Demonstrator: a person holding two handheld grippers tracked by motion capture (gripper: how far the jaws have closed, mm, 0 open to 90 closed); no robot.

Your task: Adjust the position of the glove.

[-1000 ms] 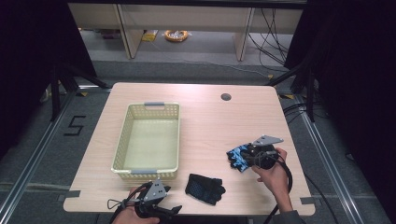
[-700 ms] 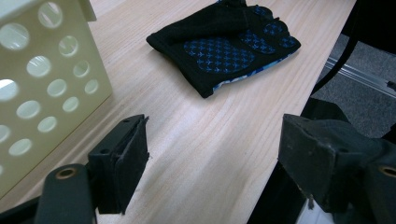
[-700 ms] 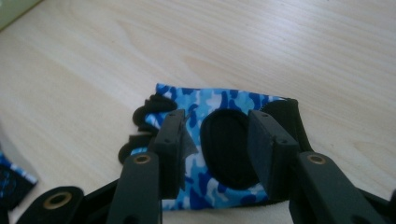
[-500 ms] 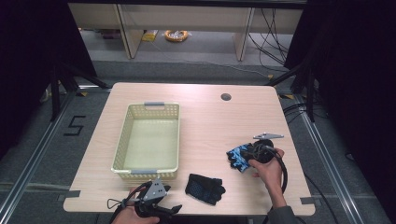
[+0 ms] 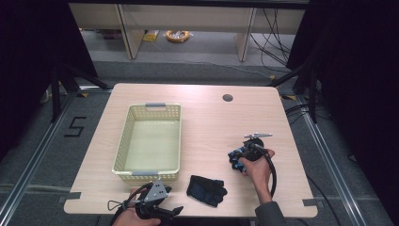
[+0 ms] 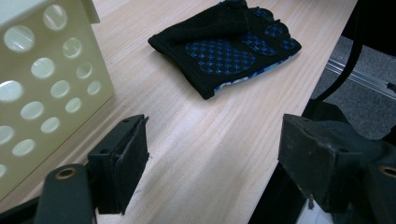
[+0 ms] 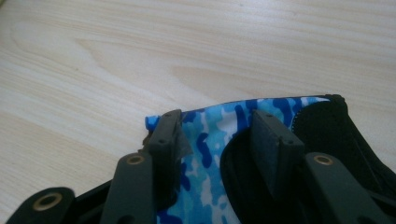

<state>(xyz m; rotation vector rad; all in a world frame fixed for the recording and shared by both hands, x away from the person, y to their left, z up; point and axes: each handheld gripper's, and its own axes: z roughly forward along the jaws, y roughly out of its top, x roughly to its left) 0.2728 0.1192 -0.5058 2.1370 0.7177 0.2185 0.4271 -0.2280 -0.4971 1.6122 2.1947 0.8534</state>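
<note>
Now right gripper (image 7: 217, 140) lowered over camo glove (image 7: 210, 121), jaws half-open astride fabric, not clamped. Likely next: closing, transfer to basket (image 5: 123, 141). Left gripper (image 6: 215, 161) wide open, empty, near black glove (image 6: 226, 44).

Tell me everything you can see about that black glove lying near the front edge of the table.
The black glove lies flat on the wooden table, close to its near edge and just right of the cream basket. It looks like soft fabric, fingerless, with blue dotted grip pads on the palm and short finger stubs, and a light blue edge underneath. Nothing grips it: the left gripper sits short of it, jaws wide apart.
</note>
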